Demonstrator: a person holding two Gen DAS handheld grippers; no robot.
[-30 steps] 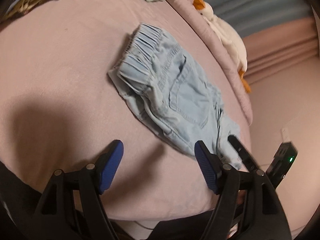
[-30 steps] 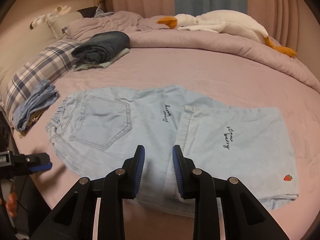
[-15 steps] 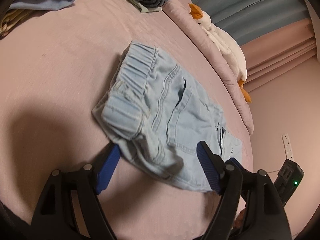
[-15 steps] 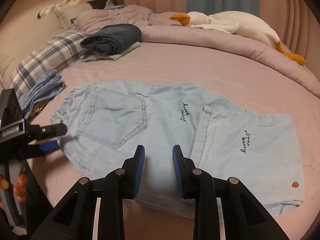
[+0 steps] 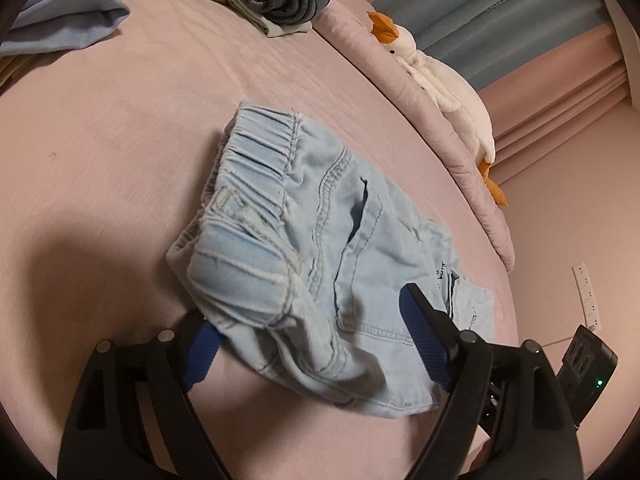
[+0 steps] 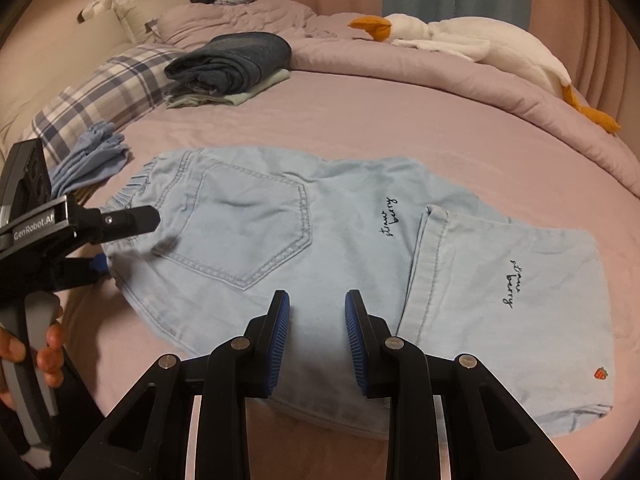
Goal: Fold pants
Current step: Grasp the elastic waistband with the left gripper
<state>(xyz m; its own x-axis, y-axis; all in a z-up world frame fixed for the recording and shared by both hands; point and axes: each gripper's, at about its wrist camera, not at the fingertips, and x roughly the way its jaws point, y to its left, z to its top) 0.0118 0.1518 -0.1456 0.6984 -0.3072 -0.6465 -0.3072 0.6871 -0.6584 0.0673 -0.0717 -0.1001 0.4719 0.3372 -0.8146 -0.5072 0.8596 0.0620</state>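
Light blue denim pants [image 6: 256,224] lie flat on the pink bed [image 6: 400,128], back pocket up, with the leg end folded back over at the right. My left gripper [image 5: 314,344] is at the waistband corner [image 5: 248,264], its jaws opening. One finger is under the fabric and the other above it, and the pads do not press. The right wrist view shows this left gripper [image 6: 128,240] astride that corner. My right gripper [image 6: 318,336] hovers over the near edge of the pants, its jaws narrowly apart with nothing between them.
Folded dark jeans on pale green clothes [image 6: 232,64] sit at the back beside a plaid pillow [image 6: 104,96]. A crumpled blue garment [image 6: 92,160] lies left of the waistband. A white goose plush [image 6: 480,44] rests on the rolled duvet. A hand [image 6: 48,352] holds the left gripper's handle.
The left gripper has come forward from the bed's edge onto the waistband corner and its jaws have widened around it. The right gripper has drifted slightly over the pants, its gap unchanged.
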